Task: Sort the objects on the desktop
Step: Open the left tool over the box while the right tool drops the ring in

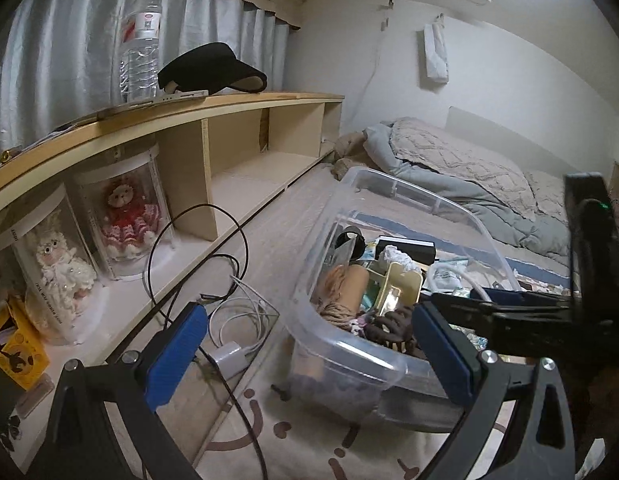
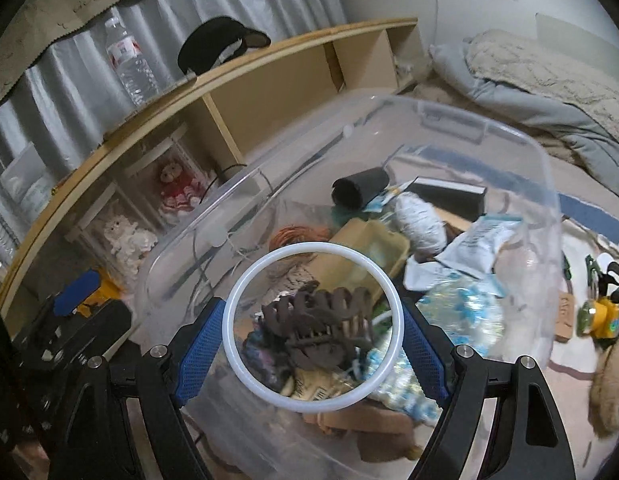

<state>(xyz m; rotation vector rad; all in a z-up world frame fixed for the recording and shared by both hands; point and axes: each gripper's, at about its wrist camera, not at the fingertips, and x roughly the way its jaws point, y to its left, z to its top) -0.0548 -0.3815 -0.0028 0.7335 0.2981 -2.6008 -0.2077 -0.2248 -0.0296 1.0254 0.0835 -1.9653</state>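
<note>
The right gripper (image 2: 311,332) pinches a white ring (image 2: 311,334) between its blue pads, held over the near end of the clear bin (image 2: 449,120), above a brown hair claw (image 2: 317,324). Best, I judge, to lower before releasing so the ring settles among the clutter. The left gripper (image 1: 309,356) stands wide open, holding nothing, by the bin's near wall, a white charger (image 1: 229,354) just beside it.

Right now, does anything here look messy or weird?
Yes. The clear bin holds a jumbled heap, a brown hair clip on top. Loose cables sprawl beside it. The right gripper holds a white ring above.
</note>
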